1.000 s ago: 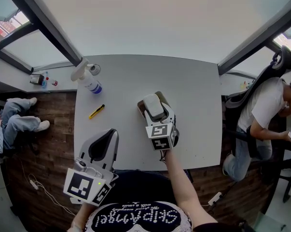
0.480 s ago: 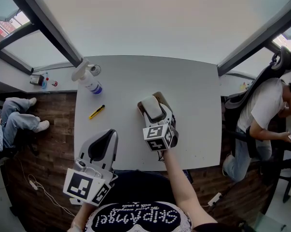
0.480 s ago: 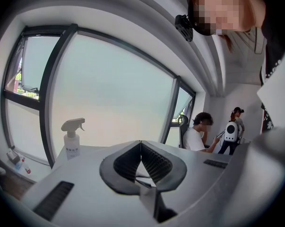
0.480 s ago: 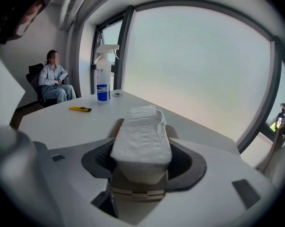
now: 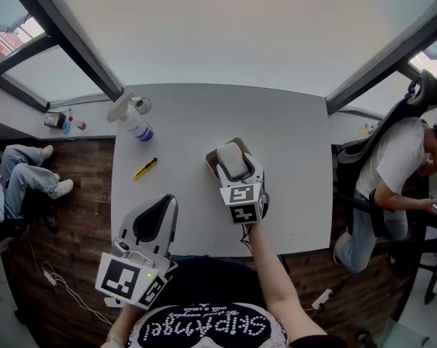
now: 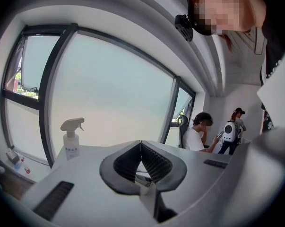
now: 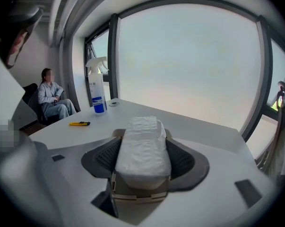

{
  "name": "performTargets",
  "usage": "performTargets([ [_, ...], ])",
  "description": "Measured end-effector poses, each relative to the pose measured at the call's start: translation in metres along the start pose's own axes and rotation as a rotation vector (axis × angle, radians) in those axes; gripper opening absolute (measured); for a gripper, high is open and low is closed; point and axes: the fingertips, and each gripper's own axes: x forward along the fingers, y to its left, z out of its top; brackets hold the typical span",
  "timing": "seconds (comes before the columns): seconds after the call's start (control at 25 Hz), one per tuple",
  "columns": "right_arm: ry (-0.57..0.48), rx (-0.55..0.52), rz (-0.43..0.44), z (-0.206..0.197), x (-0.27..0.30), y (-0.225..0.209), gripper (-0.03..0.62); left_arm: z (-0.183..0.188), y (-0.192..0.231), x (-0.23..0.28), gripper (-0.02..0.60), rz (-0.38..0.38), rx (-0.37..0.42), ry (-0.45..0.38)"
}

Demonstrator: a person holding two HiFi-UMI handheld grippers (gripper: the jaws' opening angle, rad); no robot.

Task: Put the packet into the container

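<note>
My right gripper is shut on a white packet over the middle of the white table. In the right gripper view the packet lies lengthwise between the two dark pads, filling the gap. Just under it sits a small brown container; its beige rim shows below the packet's near end. Whether the packet touches the container's floor is hidden. My left gripper hovers by the table's front left edge, its jaws shut with nothing between them.
A white spray bottle with a blue label stands at the back left corner, with a small round cap beside it. A yellow utility knife lies near the left edge. People sit off both sides of the table, one in a chair at the right.
The right gripper with the packet has wobbled slightly left and back over the container. The left gripper has stayed still.
</note>
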Motion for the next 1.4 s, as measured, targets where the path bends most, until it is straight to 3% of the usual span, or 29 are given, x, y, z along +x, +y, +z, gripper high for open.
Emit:
performTargets([
  [0.36, -0.029, 0.003, -0.013, 0.015, -0.008, -0.004, 0.281, 0.001, -0.002, 0.0, 0.008, -0.009, -0.001, -0.001],
  [1.04, -0.176, 0.069, -0.065, 0.06, -0.041, -0.019, 0.278, 0.006, -0.008, -0.005, 0.008, -0.032, 0.008, -0.017],
  [1.24, -0.269, 0.079, -0.129, 0.085, -0.061, -0.027, 0.099, 0.007, -0.009, -0.006, 0.008, -0.047, 0.012, -0.022],
  [1.4, -0.3, 0.077, -0.152, 0.096, -0.074, -0.031, 0.087, 0.007, -0.013, -0.008, 0.008, -0.063, 0.017, -0.027],
])
